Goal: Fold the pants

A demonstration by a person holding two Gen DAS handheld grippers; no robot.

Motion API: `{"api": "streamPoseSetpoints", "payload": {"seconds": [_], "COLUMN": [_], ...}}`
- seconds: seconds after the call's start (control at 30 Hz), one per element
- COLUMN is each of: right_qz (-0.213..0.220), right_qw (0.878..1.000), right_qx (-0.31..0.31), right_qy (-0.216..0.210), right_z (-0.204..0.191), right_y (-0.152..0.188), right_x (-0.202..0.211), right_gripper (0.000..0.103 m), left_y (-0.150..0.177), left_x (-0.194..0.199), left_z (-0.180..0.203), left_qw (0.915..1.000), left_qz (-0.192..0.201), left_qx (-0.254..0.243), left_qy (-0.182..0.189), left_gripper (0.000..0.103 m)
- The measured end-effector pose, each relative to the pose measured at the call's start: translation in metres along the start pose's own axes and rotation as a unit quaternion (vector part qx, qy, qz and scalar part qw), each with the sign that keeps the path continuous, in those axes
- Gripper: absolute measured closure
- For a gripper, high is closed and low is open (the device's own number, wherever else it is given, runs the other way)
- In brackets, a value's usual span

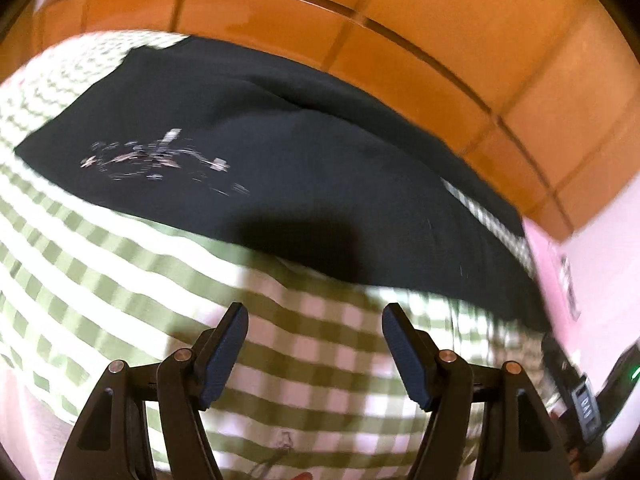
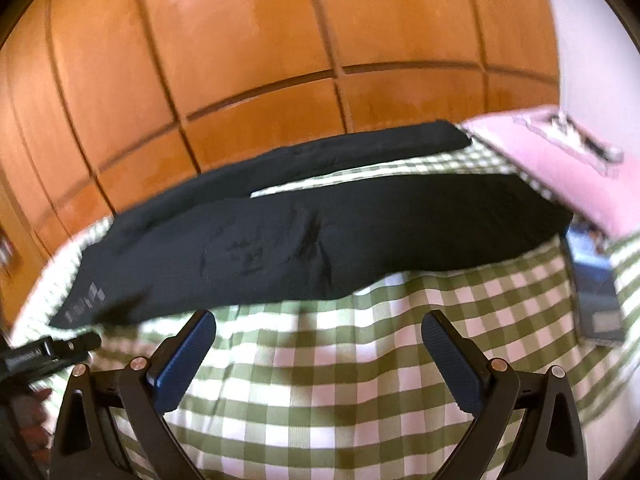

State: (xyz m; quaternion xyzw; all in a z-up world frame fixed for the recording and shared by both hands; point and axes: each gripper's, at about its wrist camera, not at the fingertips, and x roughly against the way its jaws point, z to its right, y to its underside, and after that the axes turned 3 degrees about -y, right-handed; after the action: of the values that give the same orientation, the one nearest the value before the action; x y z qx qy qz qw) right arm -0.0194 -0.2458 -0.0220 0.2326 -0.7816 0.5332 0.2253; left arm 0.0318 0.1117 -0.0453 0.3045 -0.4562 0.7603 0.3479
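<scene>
Dark navy pants (image 1: 304, 152) lie spread on a green and white checked cloth (image 1: 120, 248). A whitish print shows on them at the left in the left wrist view. In the right wrist view the pants (image 2: 320, 240) lie with both legs running to the right, a strip of cloth between them. My left gripper (image 1: 315, 312) is open and empty, above the cloth just short of the pants' near edge. My right gripper (image 2: 319, 320) is open and empty, just short of the pants' near edge. The left gripper's body (image 2: 48, 354) shows at the right wrist view's left edge.
Orange wooden panelling (image 2: 260, 60) stands behind the surface. A pink object (image 2: 560, 160) lies at the far right corner. A dark flat box (image 2: 596, 292) rests on the cloth at the right. The other gripper's body (image 1: 580, 392) shows at the left wrist view's right edge.
</scene>
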Motion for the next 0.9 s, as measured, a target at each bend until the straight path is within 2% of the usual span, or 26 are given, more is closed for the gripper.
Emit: {"api": "streamPoseSetpoints", "payload": {"seconds": [0.13,0.2,0.23,0.33,0.47,0.63,0.77,0.83,0.87,0.9], "right_qz": [0.015,0.002,-0.02,-0.053,-0.016,0.007,0.018,0.024,0.025,0.031], "right_qw": [0.994,0.99,0.987,0.978,0.961,0.959,0.957,0.957,0.958,0.961], "right_qx": [-0.102,-0.139,-0.154,-0.196,-0.266,-0.276,-0.282,-0.28,-0.279,-0.27], "right_qy": [-0.032,-0.031,-0.036,-0.045,-0.07,-0.063,-0.067,-0.069,-0.065,-0.058], "right_z": [0.04,0.058,0.069,0.093,0.117,0.126,0.135,0.141,0.143,0.144], "right_y": [-0.004,-0.006,-0.008,-0.009,-0.014,-0.031,-0.043,-0.044,-0.043,-0.041], "right_x": [-0.002,-0.006,-0.012,-0.027,-0.034,-0.049,-0.065,-0.072,-0.074,-0.076], "right_gripper": [0.0,0.0,0.0,0.0,0.0,0.003,0.019,0.038,0.044,0.059], "left_y": [-0.02,-0.027,-0.029,-0.036,-0.051,-0.066,-0.08,-0.082,-0.082,-0.082], "left_x": [0.006,0.009,0.008,0.004,0.007,0.005,-0.003,-0.004,-0.006,-0.006], "left_z": [-0.048,-0.073,-0.083,-0.107,-0.133,-0.161,-0.175,-0.18,-0.181,-0.184], "left_qw": [0.9953,0.9891,0.987,0.9857,0.9863,0.979,0.9751,0.9731,0.9717,0.9694], "left_qz": [0.03,0.04,0.039,0.032,0.056,0.068,0.081,0.086,0.089,0.095], "left_qx": [0.092,0.14,0.153,0.163,0.155,0.192,0.207,0.214,0.218,0.226], "left_qy": [0.01,0.023,0.028,0.026,-0.007,0.001,0.004,0.009,0.012,0.015], "left_gripper": [0.032,0.032,0.032,0.032,0.033,0.034,0.034,0.033,0.033,0.033]}}
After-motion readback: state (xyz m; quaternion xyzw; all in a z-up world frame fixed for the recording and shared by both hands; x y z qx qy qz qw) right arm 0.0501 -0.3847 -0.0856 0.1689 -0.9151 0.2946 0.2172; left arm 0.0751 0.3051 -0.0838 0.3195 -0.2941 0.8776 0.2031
